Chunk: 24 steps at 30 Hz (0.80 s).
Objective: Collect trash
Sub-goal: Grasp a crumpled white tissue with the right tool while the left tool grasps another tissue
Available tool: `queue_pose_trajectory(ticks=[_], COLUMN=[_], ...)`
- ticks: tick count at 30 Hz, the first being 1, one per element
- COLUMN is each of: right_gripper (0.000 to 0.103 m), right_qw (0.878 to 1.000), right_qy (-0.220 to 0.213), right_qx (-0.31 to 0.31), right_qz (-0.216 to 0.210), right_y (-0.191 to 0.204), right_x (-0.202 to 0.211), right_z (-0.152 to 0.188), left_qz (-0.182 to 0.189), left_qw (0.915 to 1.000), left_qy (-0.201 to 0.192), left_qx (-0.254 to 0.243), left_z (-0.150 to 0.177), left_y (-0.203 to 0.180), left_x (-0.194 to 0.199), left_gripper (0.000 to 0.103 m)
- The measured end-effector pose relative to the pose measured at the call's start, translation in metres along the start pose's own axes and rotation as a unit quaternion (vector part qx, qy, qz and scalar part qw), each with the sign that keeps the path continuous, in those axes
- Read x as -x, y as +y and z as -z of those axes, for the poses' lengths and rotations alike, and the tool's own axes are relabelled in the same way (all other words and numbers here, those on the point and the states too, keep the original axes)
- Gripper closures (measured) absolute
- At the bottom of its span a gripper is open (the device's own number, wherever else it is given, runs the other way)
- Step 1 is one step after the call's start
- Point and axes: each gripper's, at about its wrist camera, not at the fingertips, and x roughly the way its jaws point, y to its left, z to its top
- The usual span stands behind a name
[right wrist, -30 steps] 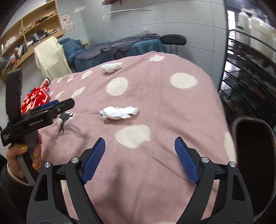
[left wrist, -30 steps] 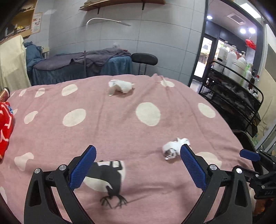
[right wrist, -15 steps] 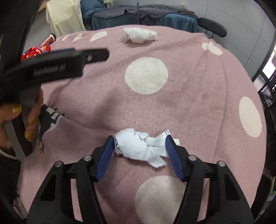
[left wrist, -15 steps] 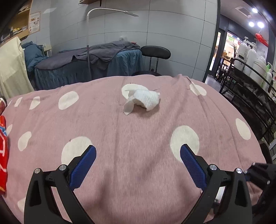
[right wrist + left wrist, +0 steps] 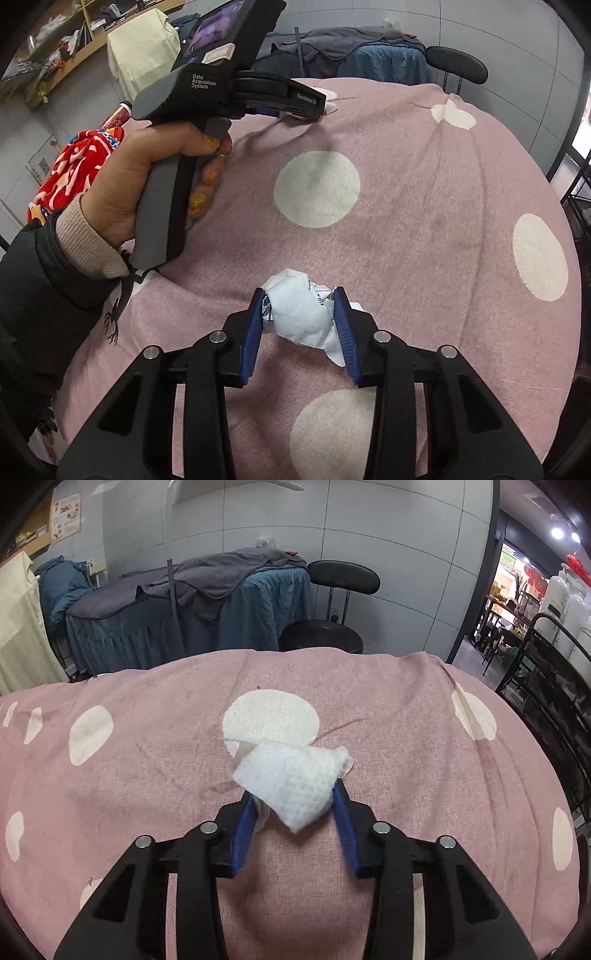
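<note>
Blue-padded fingers of the left gripper [image 5: 293, 805] clamp a white textured wipe [image 5: 291, 779] and those of the right gripper [image 5: 299, 319] a crumpled paper wrapper [image 5: 301, 314], each wad lying crosswise between its pads on the pink polka-dot bedspread [image 5: 424, 192].

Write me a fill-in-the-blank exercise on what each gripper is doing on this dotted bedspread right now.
1. The left gripper is shut on a white ____.
2. The right gripper is shut on a crumpled white ____.
3. The bedspread is pink with ____ dots.
4. In the right wrist view, the hand holding the left gripper has ____ nail polish.

Missing words: tissue; wrapper; white; gold
</note>
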Motion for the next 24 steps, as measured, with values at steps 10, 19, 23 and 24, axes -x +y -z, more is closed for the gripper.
queue_pose_trajectory(ticks=[10,19,23,24], right_gripper=[0.065,0.065,0.065,0.065], right_qw=[0.998,0.994,0.991,0.99], right_qy=[-0.051,-0.09,-0.111,-0.116], right_qx=[-0.026,-0.063,-0.076,-0.078], right_qz=[0.011,0.021,0.025,0.027], right_y=[-0.004,-0.007,-0.01,-0.01], right_x=[0.037,0.08,0.097,0.103], right_z=[0.009,0.057,0.074,0.079], left_qz=[0.023,0.043,0.048,0.051], left_qw=[0.9986,0.9962,0.9944,0.9939], left_qy=[-0.048,-0.074,-0.091,-0.094], left_qx=[-0.006,-0.016,-0.026,-0.027], left_z=[0.029,0.08,0.102,0.107], left_y=[-0.01,-0.03,-0.043,-0.046], left_x=[0.079,0.141,0.166,0.172], left_gripper=[0.071,0.071,0.071,0.071])
